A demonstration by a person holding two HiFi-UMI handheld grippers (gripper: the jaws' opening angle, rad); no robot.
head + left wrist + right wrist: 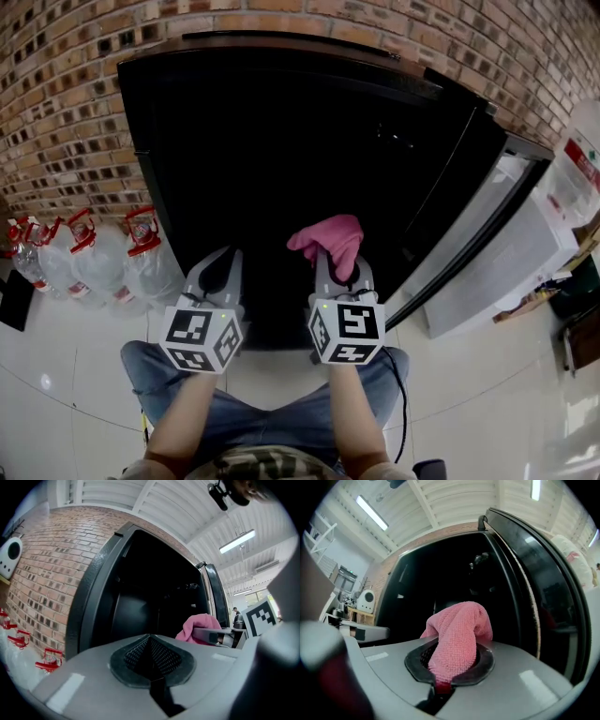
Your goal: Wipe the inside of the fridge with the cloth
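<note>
I hold the pink cloth (330, 236) pinched in my right gripper (337, 261) before the open fridge (281, 141), my left gripper (223, 262) pressed together and empty at its left; with only a narrow fold clamped, wiping friction may pull it free.

Fridge (281, 169) opening wide and dark ahead, door (450, 197) swung right, water bottles (103, 267) crowding left
</note>
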